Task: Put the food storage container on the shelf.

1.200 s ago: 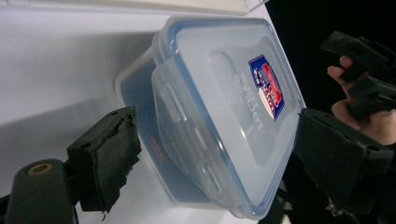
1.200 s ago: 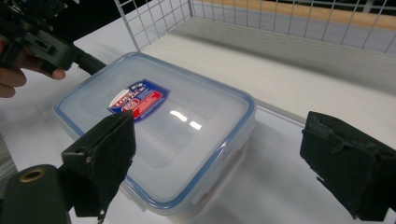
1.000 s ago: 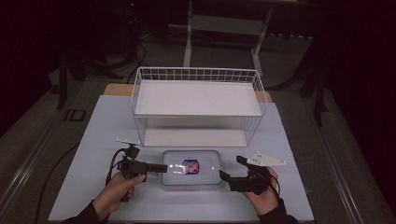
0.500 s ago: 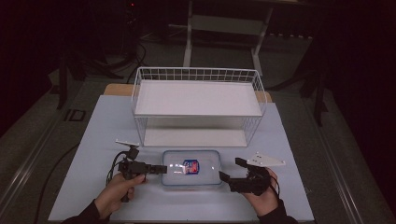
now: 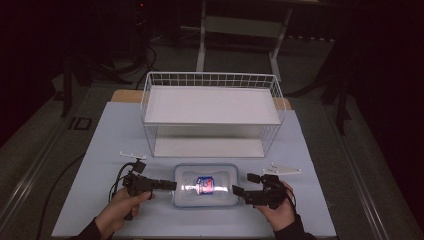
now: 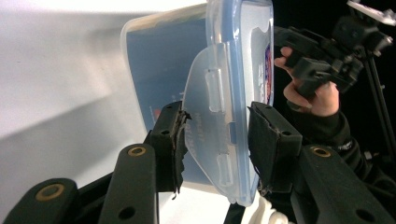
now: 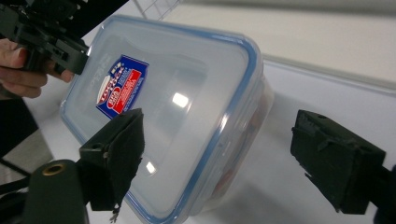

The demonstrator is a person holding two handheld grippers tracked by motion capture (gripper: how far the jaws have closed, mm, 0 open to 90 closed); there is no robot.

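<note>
Two grippers at the container (image 5: 206,185): left fingers (image 6: 170,140) clamped on its half-hidden lid flap (image 6: 210,135), right fingers (image 7: 116,149) apart.

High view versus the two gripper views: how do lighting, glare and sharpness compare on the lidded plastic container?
High view: dim, dark surroundings, soft; a glare patch on the plastic container's lid beside its label. Left gripper view: bright, with the lid's latch flap sharp between the jaws and the far hand softer. Right gripper view: two small highlights on the lid; near jaws slightly blurred, red-and-blue label readable in shape only.

Wire rack (image 5: 212,112) blocks the far side; open tabletop (image 5: 100,145) flanks the container (image 5: 205,185), seemingly passable.
</note>
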